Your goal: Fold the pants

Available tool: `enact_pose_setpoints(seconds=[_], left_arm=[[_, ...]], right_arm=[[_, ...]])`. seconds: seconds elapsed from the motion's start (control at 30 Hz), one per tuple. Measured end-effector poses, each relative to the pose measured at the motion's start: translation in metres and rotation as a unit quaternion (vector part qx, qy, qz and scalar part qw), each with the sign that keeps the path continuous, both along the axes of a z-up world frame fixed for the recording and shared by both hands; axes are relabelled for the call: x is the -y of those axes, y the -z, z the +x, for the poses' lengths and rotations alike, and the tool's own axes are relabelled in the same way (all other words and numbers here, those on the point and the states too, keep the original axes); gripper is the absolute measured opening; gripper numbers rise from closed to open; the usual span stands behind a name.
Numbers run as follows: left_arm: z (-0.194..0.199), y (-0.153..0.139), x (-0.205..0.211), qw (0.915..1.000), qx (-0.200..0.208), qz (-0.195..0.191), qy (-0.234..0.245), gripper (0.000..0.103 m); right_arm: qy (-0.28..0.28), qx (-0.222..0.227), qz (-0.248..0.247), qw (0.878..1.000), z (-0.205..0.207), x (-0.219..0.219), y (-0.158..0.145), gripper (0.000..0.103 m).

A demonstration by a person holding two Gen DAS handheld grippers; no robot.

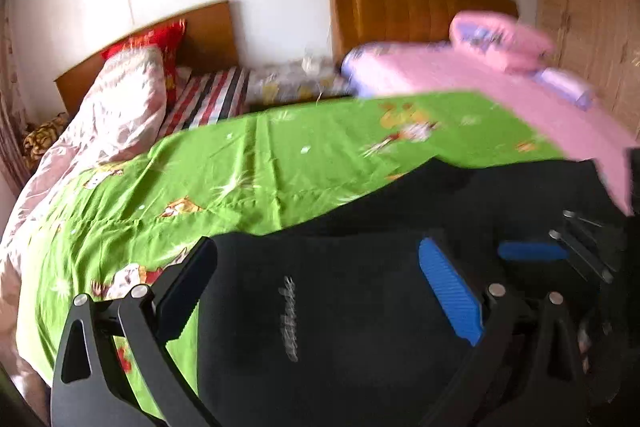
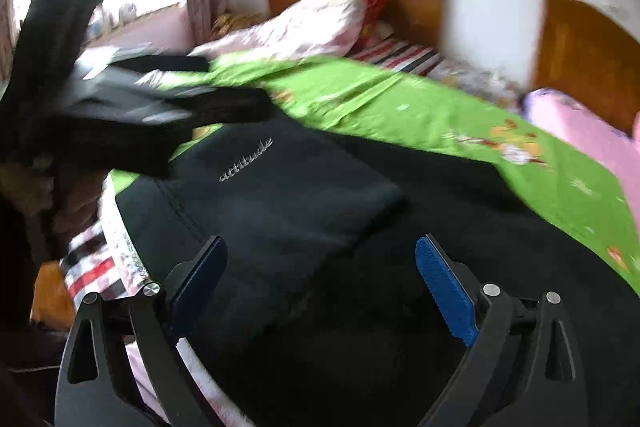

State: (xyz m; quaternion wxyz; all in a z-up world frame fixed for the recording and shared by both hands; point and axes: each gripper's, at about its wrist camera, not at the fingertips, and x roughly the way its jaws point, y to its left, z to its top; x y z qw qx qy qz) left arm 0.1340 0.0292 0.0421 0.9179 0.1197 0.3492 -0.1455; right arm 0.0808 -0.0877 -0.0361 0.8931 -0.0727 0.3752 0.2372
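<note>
On green sheet [image 2: 360, 99] | black pants [image 2: 280, 195] folded; far edge blurred

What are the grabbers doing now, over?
Left gripper open, right gripper open, both over black pants. Pants partly folded on green sheet. Nothing in the way.

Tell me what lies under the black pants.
The black pants lie on a green cartoon-print sheet, which shows around them. Whatever sits directly beneath the fabric is covered. Both grippers, left and right, hover open above.
</note>
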Motion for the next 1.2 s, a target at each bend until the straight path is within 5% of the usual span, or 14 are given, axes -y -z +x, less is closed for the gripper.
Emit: enact_pose_setpoints(seconds=[0.07, 0.2, 0.43, 0.6, 0.73, 0.87, 1.07, 1.2], left_arm=[[0.027, 0.021, 0.007, 0.9987, -0.020, 0.044, -0.018, 0.101], [0.047, 0.060, 0.007, 0.9949, -0.068, 0.067, -0.033, 0.101], [0.046, 0.063, 0.004, 0.9952, -0.058, 0.070, -0.037, 0.102], [0.047, 0.062, 0.006, 0.9954, -0.056, 0.067, -0.038, 0.102], [0.047, 0.064, 0.006, 0.9955, -0.054, 0.068, -0.039, 0.102], [0.047, 0.065, 0.004, 0.9956, -0.057, 0.062, -0.042, 0.102], [0.048, 0.066, 0.004, 0.9953, -0.058, 0.061, -0.047, 0.102], [0.043, 0.060, 0.003, 0.9955, -0.041, 0.063, -0.059, 0.101]], right_arm=[[-0.008, -0.026, -0.015, 1.000, 0.010, -0.004, 0.014, 0.093], [-0.010, -0.031, -0.017, 0.999, 0.011, -0.002, 0.020, 0.094], [0.021, -0.037, -0.031, 0.999, 0.004, -0.001, 0.020, 0.095], [0.047, 0.027, 0.009, 0.998, -0.039, 0.010, -0.005, 0.095], [0.028, -0.001, -0.012, 1.000, -0.062, 0.008, 0.018, 0.095], [0.036, -0.038, 0.061, 0.997, -0.062, 0.028, 0.026, 0.096], [0.038, -0.031, 0.012, 0.999, -0.080, 0.036, 0.038, 0.096], [0.069, 0.005, 0.091, 0.993, -0.118, 0.084, 0.020, 0.096]])
